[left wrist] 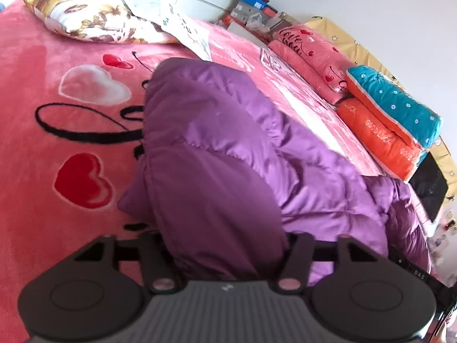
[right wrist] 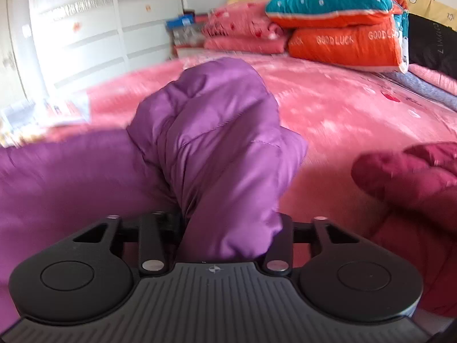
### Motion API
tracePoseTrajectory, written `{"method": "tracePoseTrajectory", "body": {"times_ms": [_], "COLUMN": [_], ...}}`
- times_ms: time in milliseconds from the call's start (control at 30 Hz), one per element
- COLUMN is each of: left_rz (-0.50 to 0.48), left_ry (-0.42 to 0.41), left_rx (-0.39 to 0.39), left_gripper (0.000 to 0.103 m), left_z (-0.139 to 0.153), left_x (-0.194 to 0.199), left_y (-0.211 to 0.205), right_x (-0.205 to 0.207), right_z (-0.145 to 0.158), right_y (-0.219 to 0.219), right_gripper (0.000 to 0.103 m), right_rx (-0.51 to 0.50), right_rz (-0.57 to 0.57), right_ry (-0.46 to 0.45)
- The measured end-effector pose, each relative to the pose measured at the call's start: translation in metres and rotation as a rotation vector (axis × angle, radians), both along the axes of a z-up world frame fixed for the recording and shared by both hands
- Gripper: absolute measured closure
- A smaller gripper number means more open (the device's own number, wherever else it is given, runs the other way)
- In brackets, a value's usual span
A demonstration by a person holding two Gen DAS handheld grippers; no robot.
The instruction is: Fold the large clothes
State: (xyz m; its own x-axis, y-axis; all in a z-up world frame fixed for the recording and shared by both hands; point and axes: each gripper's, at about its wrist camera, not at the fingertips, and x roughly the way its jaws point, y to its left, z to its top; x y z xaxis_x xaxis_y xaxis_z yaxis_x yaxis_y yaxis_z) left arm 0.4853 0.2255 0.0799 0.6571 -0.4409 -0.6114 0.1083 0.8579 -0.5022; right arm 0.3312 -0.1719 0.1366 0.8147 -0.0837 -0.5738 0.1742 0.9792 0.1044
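The purple padded jacket [left wrist: 217, 148] lies bunched and unfolded on the pink bed [left wrist: 57, 131], so the folding looks barely begun. The left gripper [left wrist: 225, 245] is clamped partway open on a thick bundle of it. The right gripper [right wrist: 228, 228] likewise pinches a puffy wad.

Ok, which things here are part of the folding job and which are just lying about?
Part of the job:
purple puffer jacket
left gripper
right gripper

Just lying about:
floral pillow
stacked folded quilts
dark red garment
pink heart blanket
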Motion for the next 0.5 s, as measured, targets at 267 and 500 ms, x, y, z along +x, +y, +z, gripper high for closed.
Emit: {"method": "tracePoseTrajectory", "body": {"times_ms": [267, 500], "left_rz": [0.081, 0.179], "left_ry": [-0.114, -0.223], "left_rx": [0.239, 0.506], "left_gripper": [0.002, 0.001], "left_z": [0.018, 0.051], "left_x": [-0.036, -0.089], "left_y": [0.007, 0.015], "right_x": [0.0, -0.047], "right_z": [0.003, 0.024], "right_y": [-0.009, -0.01], "right_gripper": [0.002, 0.0], "right_rx": [0.068, 0.108], "right_rz": [-0.054, -0.082], "right_ry": [-0.035, -0.208]}}
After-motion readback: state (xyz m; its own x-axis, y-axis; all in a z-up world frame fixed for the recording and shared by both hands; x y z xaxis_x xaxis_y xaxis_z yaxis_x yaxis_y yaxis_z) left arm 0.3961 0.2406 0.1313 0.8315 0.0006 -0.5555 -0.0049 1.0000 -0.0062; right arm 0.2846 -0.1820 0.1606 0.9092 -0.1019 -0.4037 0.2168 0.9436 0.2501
